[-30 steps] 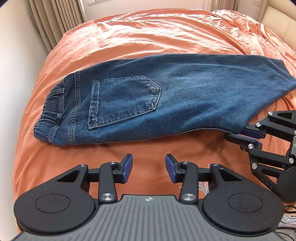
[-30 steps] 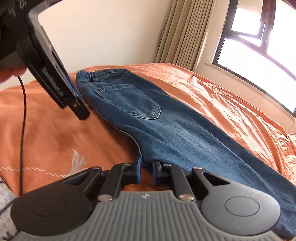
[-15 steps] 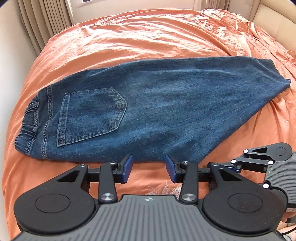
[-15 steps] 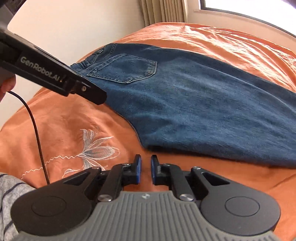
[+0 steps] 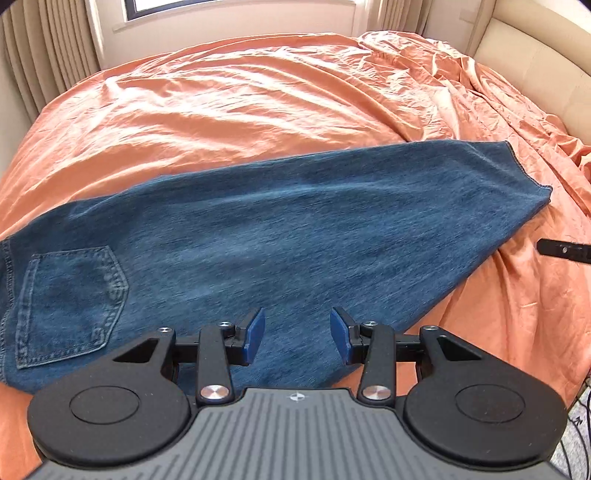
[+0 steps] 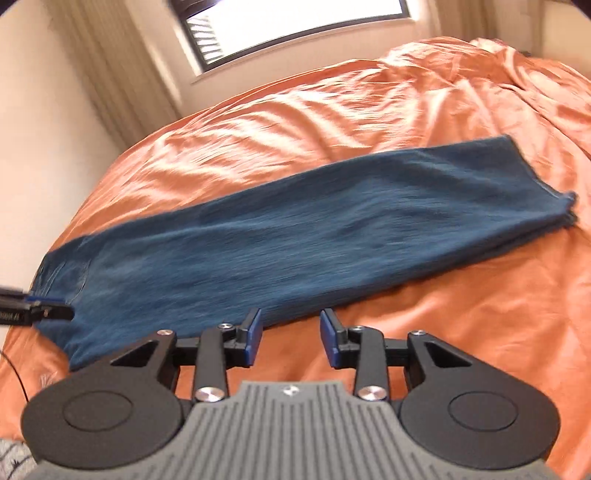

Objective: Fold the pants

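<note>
The blue denim pants (image 5: 280,240) lie flat on the orange bed, folded lengthwise, waist and back pocket (image 5: 70,299) at the left, hems at the right. They also show in the right wrist view (image 6: 295,240), blurred. My left gripper (image 5: 297,334) is open and empty, over the pants' near edge by the seat. My right gripper (image 6: 290,336) is open and empty, just in front of the pants' near edge at mid-leg. The left gripper's tip (image 6: 40,314) shows at the far left of the right wrist view.
The orange bedsheet (image 5: 258,110) is wrinkled, with bunched folds at the right (image 5: 517,122). A beige headboard (image 5: 535,48) stands at the right. Curtains (image 5: 40,59) and a window (image 6: 288,26) are behind the bed. A black cable (image 6: 14,373) hangs at the left.
Both grippers have swung rightward along the pants. The right gripper has opened from nearly shut and now faces the leg. The left gripper has moved forward over the pants' edge.
</note>
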The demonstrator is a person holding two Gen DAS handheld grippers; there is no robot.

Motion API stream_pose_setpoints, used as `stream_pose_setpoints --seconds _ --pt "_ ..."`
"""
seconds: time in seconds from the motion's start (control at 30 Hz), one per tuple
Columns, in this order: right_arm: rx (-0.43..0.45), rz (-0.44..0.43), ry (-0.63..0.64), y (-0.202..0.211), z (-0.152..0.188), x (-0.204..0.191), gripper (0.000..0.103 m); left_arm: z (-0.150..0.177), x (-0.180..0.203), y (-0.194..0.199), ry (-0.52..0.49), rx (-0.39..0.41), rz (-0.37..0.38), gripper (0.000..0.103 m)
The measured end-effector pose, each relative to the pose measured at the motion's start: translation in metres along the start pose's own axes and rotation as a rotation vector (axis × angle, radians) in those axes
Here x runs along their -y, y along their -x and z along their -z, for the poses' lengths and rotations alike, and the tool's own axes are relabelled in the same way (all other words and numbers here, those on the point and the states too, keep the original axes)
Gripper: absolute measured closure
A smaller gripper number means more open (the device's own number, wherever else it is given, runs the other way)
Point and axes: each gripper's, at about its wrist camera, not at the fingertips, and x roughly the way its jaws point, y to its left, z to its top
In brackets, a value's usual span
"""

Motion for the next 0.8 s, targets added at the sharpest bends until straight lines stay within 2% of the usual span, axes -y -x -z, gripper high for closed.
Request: stream_pose_setpoints --seconds 0.13,0.27,0.33,0.43,0.57,0.7,0.8 --pt "0.072 0.050 -0.247 0.020 -0.022 0.091 0.063 -0.021 0.030 -0.035 -0.048 -0.007 0.007 0.056" --pt "0.099 0.093 -0.383 0.029 -0.032 0.154 0.060 -0.045 0.049 -0.073 -0.132 0.004 -0.052 0.058" --pt "0.079 0.083 -0.362 0.026 -0.038 0.169 0.061 -0.061 0.045 -0.085 -0.185 0.001 -0.063 0.058" --pt "0.054 0.085 -0.283 0.012 -0.053 0.171 0.061 -0.085 0.033 -0.097 -0.300 -0.013 -0.109 0.056" --pt "0.076 0.124 -0.235 -0.003 -0.077 0.175 0.061 -0.116 0.010 -0.115 -0.412 -0.053 -0.148 0.043" --pt "0.072 0.136 -0.226 -0.014 -0.086 0.188 0.061 -0.136 -0.002 -0.140 -0.515 -0.108 -0.151 0.038" --pt "0.065 0.156 -0.219 -0.019 -0.085 0.194 0.061 -0.142 -0.007 -0.163 -0.558 -0.181 -0.109 0.038"
